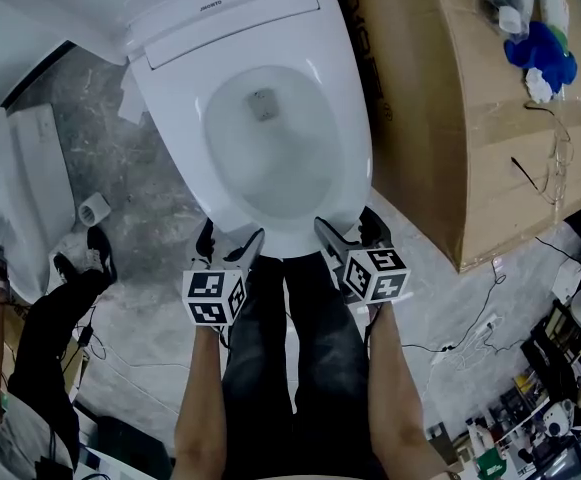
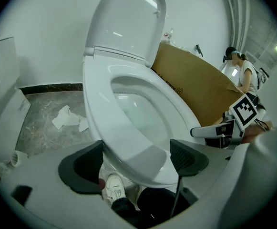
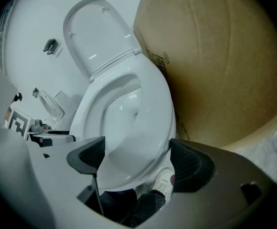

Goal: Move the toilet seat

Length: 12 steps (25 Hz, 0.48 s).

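**Both grippers at front edge of toilet seat, jaws wide**

Toilet seat (image 1: 356,148) lies down over the bowl. The lid (image 2: 128,23) stands upright behind it, against the white wall.

Left gripper (image 1: 232,240): at the front edge of the seat, left of centre. In the left gripper view its jaws are spread wide, with the rounded front of the seat between the two dark pads. The seat overlaps the inner edges of both pads; cannot tell whether they press on it.

Right gripper (image 1: 347,230): at the same front edge, right of centre, just beside the left one. The right gripper view shows the same arrangement: jaws wide, seat front between the pads, firm contact not resolvable.

The person stands directly in front of the bowl, dark trousers between the two grippers. A white shoe (image 2: 113,189) shows below the seat.

Surroundings: cardboard box (image 1: 450,118) close along the toilet's right side; paper roll (image 1: 93,209) and crumpled paper (image 2: 66,118) on the grey floor (image 1: 120,168) to the left.
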Tool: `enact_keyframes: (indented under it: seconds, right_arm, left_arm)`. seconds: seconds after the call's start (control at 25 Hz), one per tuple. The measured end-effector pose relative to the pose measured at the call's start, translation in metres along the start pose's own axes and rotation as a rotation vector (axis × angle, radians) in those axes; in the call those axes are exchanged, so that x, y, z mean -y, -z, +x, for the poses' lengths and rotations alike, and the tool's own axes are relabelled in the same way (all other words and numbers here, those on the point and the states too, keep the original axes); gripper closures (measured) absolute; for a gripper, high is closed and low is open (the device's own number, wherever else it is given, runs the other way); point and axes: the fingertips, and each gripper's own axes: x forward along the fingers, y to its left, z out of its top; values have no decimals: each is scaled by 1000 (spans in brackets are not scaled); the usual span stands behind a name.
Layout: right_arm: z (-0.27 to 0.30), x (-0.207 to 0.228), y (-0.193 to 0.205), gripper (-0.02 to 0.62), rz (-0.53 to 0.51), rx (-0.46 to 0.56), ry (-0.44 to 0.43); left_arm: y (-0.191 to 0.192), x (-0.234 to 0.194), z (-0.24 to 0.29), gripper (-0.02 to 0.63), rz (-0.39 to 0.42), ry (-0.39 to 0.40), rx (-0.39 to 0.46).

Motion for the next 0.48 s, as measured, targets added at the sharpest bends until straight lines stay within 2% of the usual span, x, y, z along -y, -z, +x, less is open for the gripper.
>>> enact_keyframes:
  seconds: [0.48]
  right_arm:
    - [-10,-6,-5,189,-3,-6,-12]
  left_arm:
    - [-4,3,-5,178,-44,20,9]
